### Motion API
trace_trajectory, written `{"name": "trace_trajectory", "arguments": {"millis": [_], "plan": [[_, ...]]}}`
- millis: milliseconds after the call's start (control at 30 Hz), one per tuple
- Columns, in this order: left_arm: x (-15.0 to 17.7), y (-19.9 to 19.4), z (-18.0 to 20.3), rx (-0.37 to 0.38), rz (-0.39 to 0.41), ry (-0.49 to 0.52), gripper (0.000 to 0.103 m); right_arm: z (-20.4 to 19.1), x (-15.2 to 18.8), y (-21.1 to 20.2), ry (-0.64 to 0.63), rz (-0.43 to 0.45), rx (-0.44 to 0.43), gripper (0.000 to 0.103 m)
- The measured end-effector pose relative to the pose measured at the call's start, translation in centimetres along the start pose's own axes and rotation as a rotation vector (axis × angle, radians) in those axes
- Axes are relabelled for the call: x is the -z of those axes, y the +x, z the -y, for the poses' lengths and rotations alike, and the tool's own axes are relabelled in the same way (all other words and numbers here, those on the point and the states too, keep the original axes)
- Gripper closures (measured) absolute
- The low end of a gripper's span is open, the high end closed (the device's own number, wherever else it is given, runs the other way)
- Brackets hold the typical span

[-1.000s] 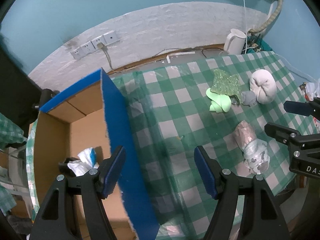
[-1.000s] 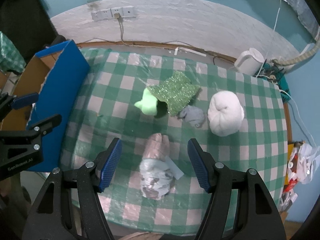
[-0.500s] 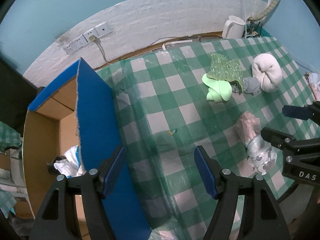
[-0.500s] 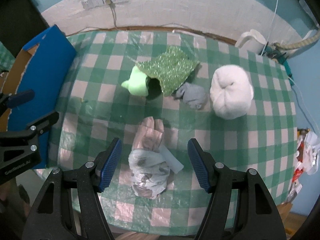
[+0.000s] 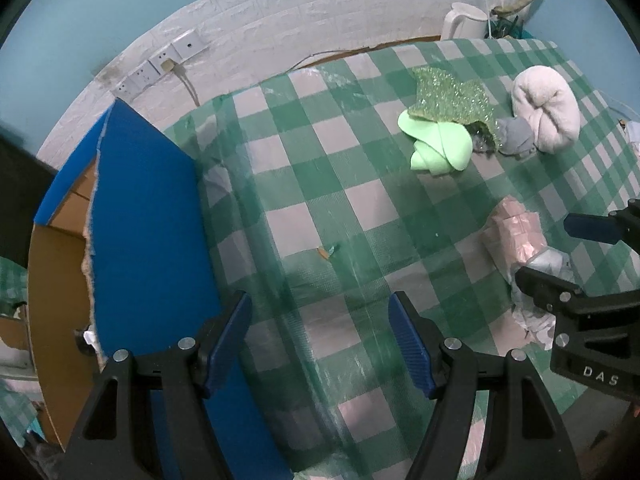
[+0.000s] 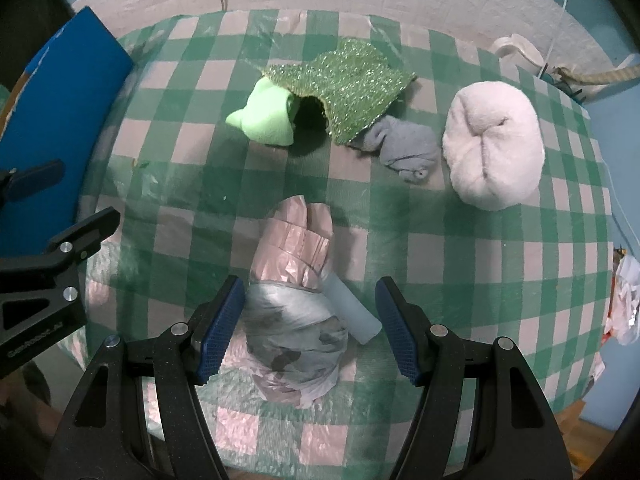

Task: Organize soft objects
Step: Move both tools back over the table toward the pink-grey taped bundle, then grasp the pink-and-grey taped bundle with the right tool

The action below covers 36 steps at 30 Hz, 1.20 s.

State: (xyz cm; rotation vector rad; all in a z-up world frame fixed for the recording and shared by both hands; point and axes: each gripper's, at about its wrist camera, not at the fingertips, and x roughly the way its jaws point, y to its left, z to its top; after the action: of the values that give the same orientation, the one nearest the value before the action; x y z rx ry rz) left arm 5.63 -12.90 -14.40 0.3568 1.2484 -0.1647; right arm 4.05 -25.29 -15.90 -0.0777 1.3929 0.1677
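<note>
Box (image 5: 144, 216): far left, off the worktop (image 5: 312, 184) edge.
Left tool (image 5: 320, 344): wide, empty, between box and bundle.
Right tool (image 6: 310, 326): half-wide, straddling the bag bundle (image 6: 294, 292), pads apart from it.
Bundle: right of box, near worktop's front edge; long axis runs front-to-back, pink end pointing away.
Grip: close across the fat grey end, not the loose tail.
Others: green cloth (image 6: 266, 118), grey sock (image 6: 406, 148), pink roll (image 6: 494, 146) behind the bundle.

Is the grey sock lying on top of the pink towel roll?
No, the grey sock lies on the checked tablecloth beside the pink towel roll, partly under the glittery green sheet.
</note>
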Motion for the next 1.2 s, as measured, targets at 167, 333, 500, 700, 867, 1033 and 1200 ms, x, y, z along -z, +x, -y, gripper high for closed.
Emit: {"name": "trace_trajectory", "arguments": {"millis": [167, 333, 500, 700, 867, 1033, 1200], "plan": [[-0.3, 1.1, 0.0, 0.006, -0.021, -0.012, 0.031, -0.2, -0.1, 1.0, -0.01, -0.014, -0.007, 0.035], [-0.7, 1.9, 0.1, 0.012, -0.037, -0.022, 0.031, -0.4, -0.2, 1.7, -0.014, -0.024, -0.02, 0.035], [-0.9, 2.0, 0.7, 0.015, -0.037, -0.013, 0.031, -0.5, 0.1, 2.9, -0.023, -0.049, -0.024, 0.035], [-1.5, 2.5, 0.7, 0.024, -0.045, -0.015, 0.031, -0.3, 0.1, 3.3, -0.036, -0.049, -0.004, 0.048], [-2.5, 2.7, 0.9, 0.055, -0.044, -0.035, 0.027, 1.4, -0.4, 3.0, 0.012, -0.022, -0.018, 0.053], [-4.1, 2.3, 1.5, 0.104, -0.002, -0.052, 0.022, 3.4, -0.8, 2.6, 0.066, 0.001, -0.009, 0.053], [-5.4, 2.0, 2.7, 0.117, 0.035, -0.019, 0.022, 5.0, -1.0, 2.1, 0.106, 0.013, -0.009, 0.053]]}}
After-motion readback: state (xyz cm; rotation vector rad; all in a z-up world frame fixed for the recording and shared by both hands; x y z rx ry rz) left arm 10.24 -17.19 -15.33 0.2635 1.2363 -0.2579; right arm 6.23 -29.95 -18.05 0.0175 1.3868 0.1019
